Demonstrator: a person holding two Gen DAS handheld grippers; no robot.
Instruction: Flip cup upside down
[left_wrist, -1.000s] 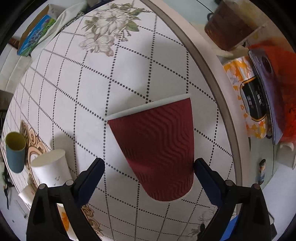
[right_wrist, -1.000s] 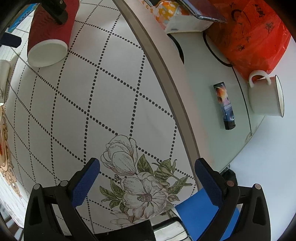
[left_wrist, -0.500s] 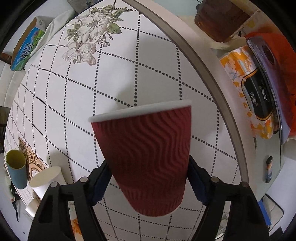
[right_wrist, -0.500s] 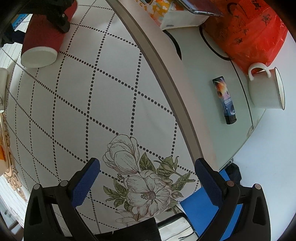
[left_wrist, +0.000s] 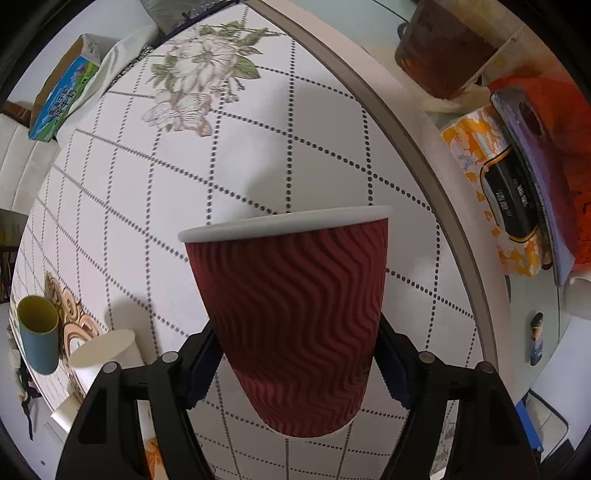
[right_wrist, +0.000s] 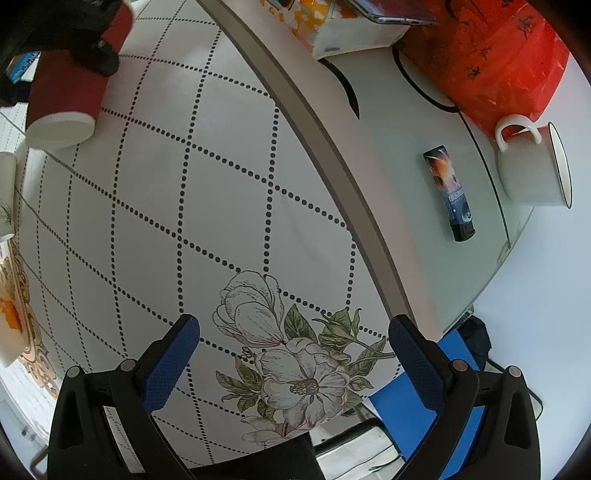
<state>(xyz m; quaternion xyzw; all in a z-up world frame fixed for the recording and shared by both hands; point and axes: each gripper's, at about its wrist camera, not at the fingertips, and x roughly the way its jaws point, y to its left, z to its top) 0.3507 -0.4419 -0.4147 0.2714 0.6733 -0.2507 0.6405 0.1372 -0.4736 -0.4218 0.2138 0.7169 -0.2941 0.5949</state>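
Observation:
A dark red ribbed paper cup (left_wrist: 295, 317) with a white rim fills the middle of the left wrist view. My left gripper (left_wrist: 297, 365) is shut on the cup's lower body and holds it above the tablecloth, rim pointing away from the camera. The same cup (right_wrist: 66, 92) shows at the top left of the right wrist view, held in the air with its white rim toward the table. My right gripper (right_wrist: 293, 354) is open and empty over the flower print near the table's edge.
A white paper cup (left_wrist: 107, 350) and a blue-yellow cup (left_wrist: 37, 339) stand at the left. A tissue box (left_wrist: 506, 206), an orange bag (right_wrist: 491, 55), a white enamel mug (right_wrist: 535, 166) and a lighter (right_wrist: 448, 192) lie on the glass table beyond the cloth's edge.
My left gripper has closed on the red cup and lifted it off the tablecloth. The right gripper has barely moved.

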